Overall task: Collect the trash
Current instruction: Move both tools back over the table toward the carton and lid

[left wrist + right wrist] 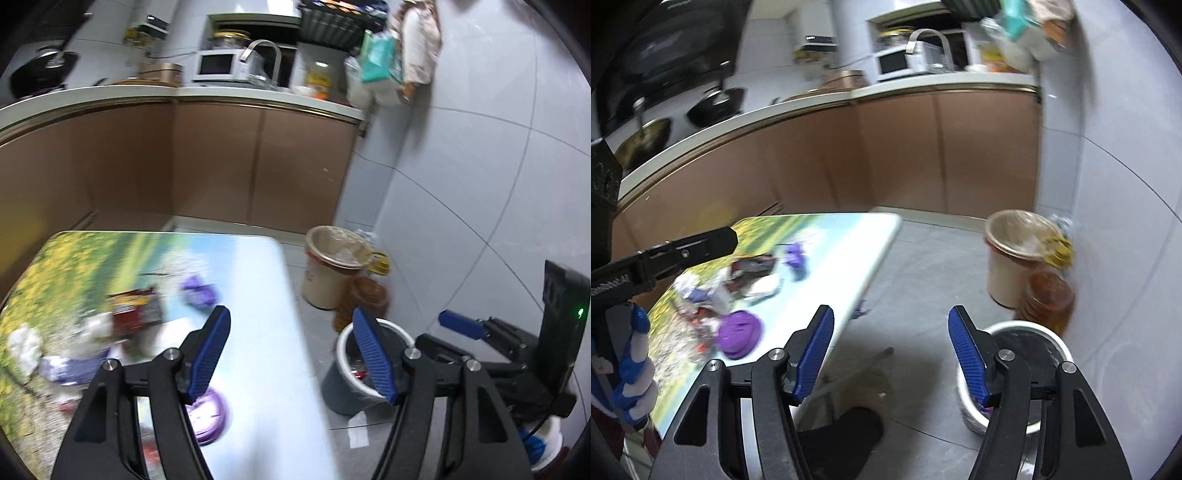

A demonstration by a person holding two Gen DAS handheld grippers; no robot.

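Between drops, both grippers empty over the bin.
Left gripper (pixel 291 354) and right gripper (pixel 890 354) gape wide (nothing held); next grab looks like the table (pixel 255 295) litter, purple lid (pixel 738 334) at nine o'clock of the trash bin (pixel 1015 373).

A kitchen counter (pixel 221 92) with brown cabinet doors (pixel 306 166) ran along the back. On it stood a white microwave (pixel 221 66), with a curved metal tap (pixel 264 55) just in front of it, and a dark pan (pixel 716 105) sat farther left near a wok (pixel 642 142). Bags (pixel 402 55) hung on the grey tiled wall (pixel 498 166). Low down by that wall stood a cream jar with a tan rim (pixel 332 266), and an amber plastic jug (pixel 1049 299) just beside it.
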